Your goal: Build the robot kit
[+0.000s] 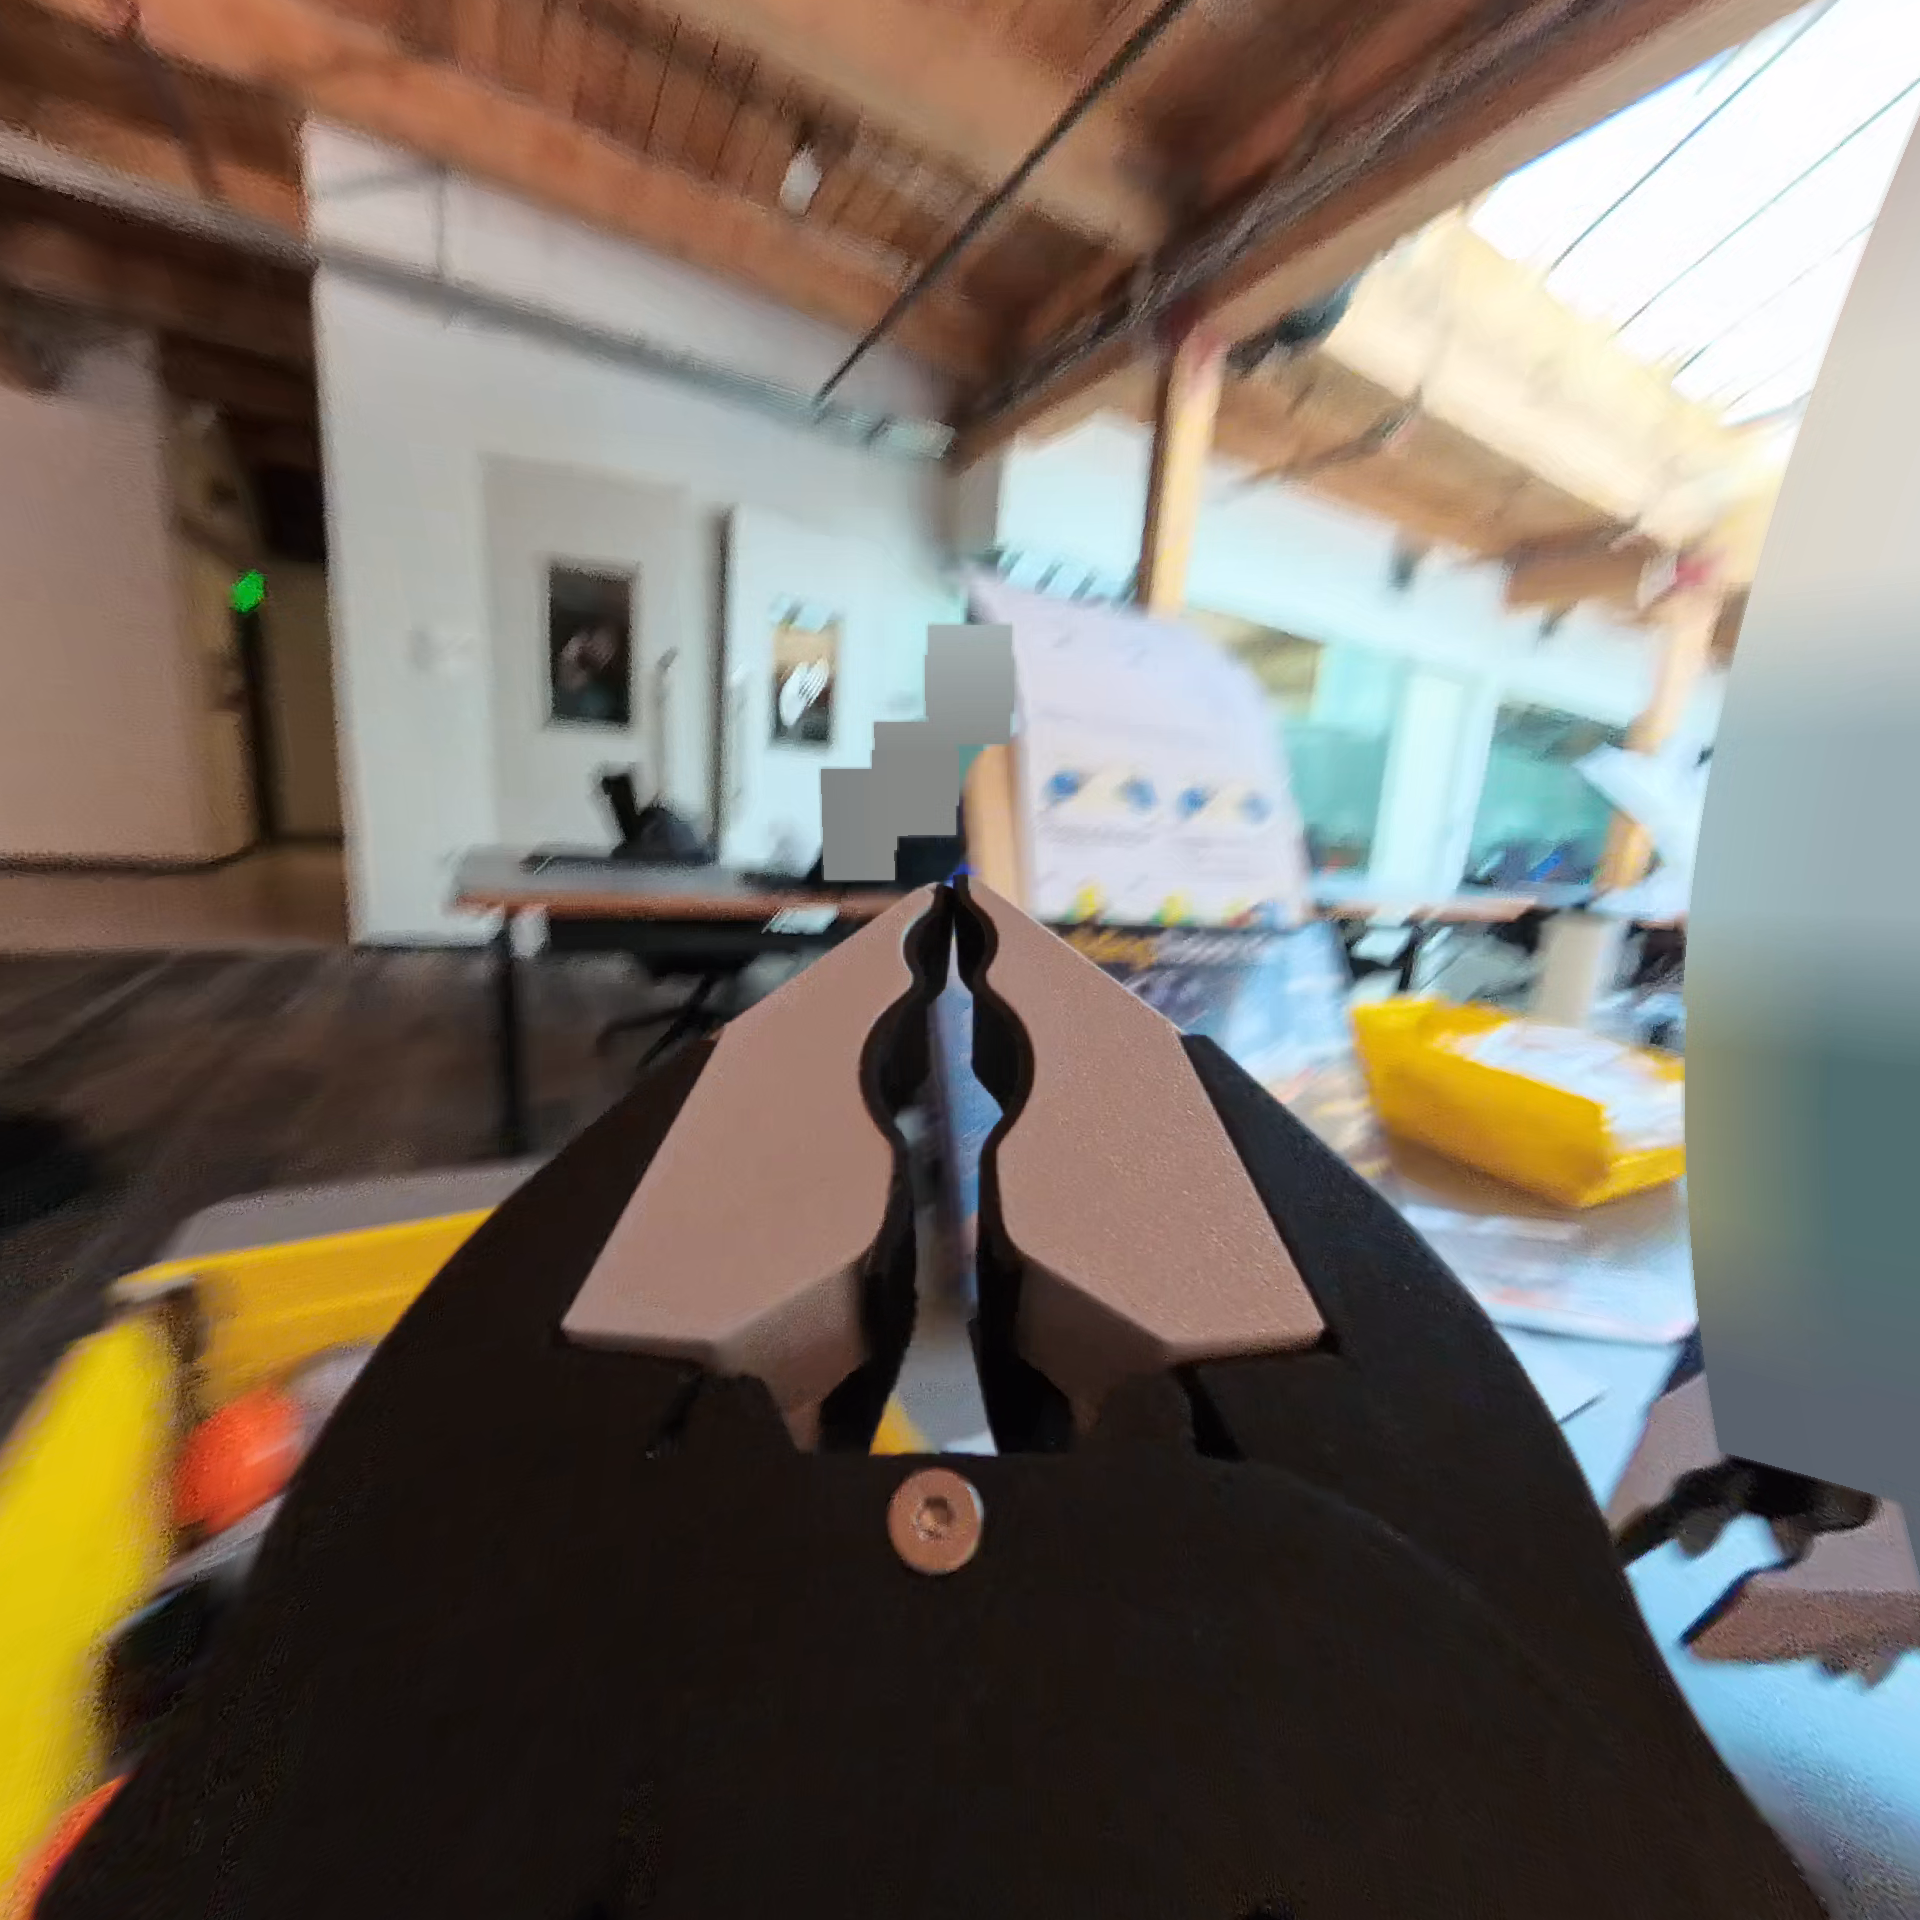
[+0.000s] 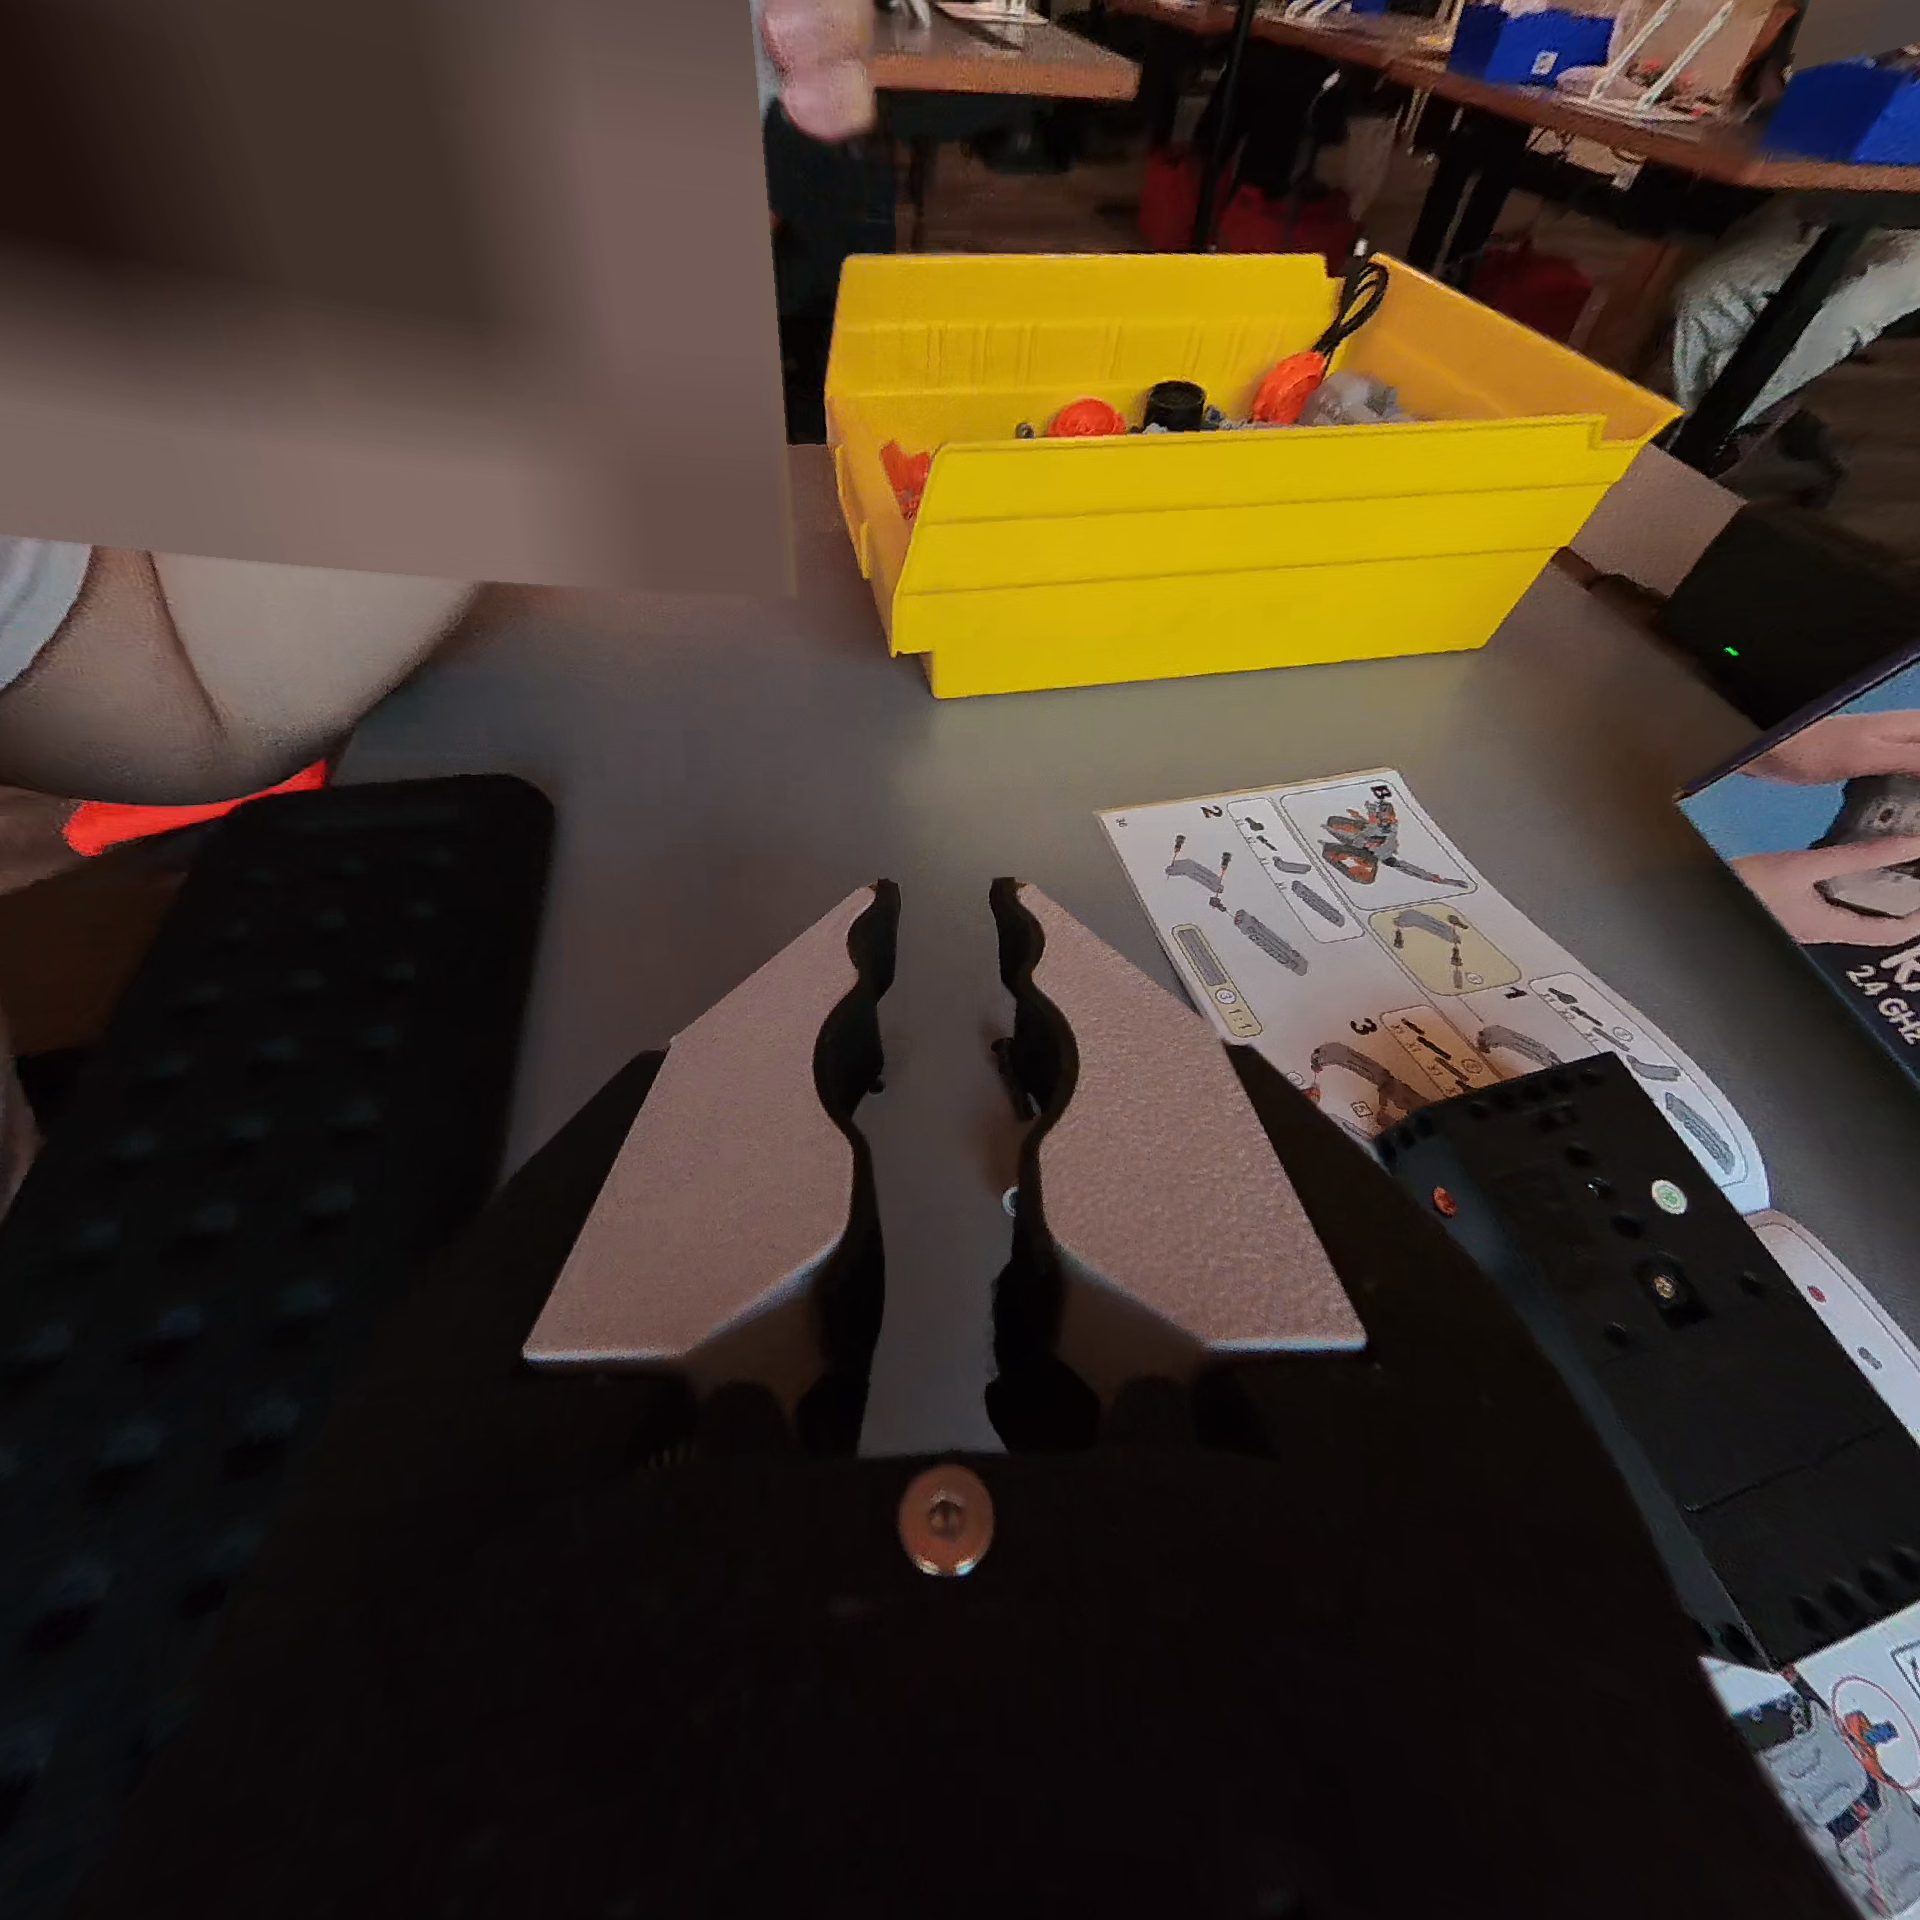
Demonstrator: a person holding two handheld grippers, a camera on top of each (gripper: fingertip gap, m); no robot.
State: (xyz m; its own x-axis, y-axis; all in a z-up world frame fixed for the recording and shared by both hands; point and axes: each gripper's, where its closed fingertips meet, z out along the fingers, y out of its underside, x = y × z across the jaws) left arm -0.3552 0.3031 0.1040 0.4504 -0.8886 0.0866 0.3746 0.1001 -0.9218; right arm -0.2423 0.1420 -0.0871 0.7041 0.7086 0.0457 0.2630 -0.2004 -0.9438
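1. Your left gripper point(image 1: 951, 894) points up into the room, its tan fingers closed tip to tip, gripping nothing visible.
2. Your right gripper point(image 2: 943, 894) hovers narrowly parted and empty over the grey table point(image 2: 727, 727).
3. Ahead sits a yellow plastic bin point(image 2: 1226, 561) of orange parts; a printed instruction sheet point(image 2: 1340, 935) lies beside the right gripper.

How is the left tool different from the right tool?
The left tool is shut, tips touching; the right tool is open, with a gap between its tips. The left tool points out level across the room and its picture is blurry; the right tool tilts down over the grey table, sharp, facing a yellow bin. Both have tan fingers on black bodies.
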